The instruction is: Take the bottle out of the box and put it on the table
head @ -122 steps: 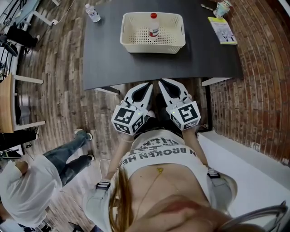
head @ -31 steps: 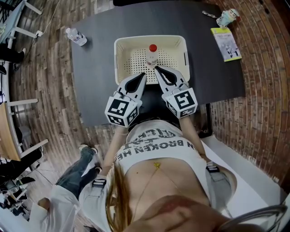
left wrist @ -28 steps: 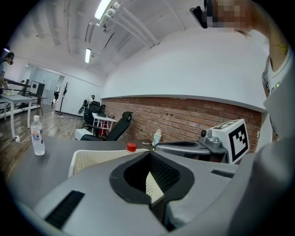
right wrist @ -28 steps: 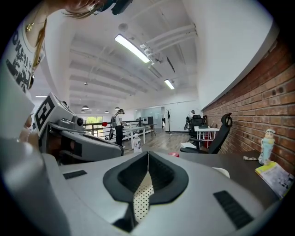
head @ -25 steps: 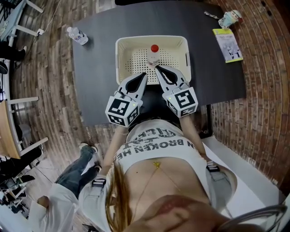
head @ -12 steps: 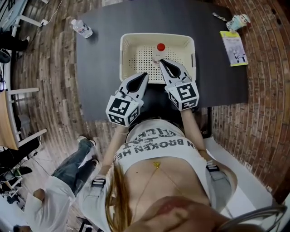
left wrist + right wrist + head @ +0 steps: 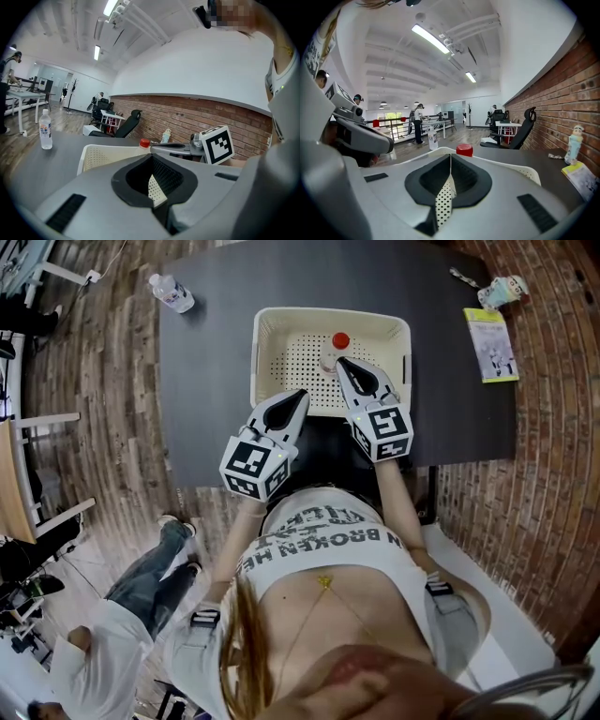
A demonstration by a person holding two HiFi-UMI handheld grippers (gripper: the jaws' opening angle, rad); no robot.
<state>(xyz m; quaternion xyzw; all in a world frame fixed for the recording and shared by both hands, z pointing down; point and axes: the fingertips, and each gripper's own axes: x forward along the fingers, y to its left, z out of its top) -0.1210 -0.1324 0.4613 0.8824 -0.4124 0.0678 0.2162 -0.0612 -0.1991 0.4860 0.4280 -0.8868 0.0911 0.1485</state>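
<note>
Head view alone: the whole dark bench (image 7: 206, 381), with a booklet (image 7: 495, 343) and a small figurine (image 7: 502, 289) well off the box's far right corner
Gripper views alone: only the red cap shows over the box rim; a water bottle (image 7: 45, 130) stands upright off the box's far left corner
Bottle (image 7: 335, 348): upright in the box near its far wall, long axis vertical, cap up
Box (image 7: 272, 324): cream plastic, rectangular, perforated floor and walls
Right gripper (image 7: 342, 364): fingers pressed together, empty, over the box just beside the bottle
Left gripper (image 7: 298, 399): fingers pressed together, empty, at the box's near rim
</note>
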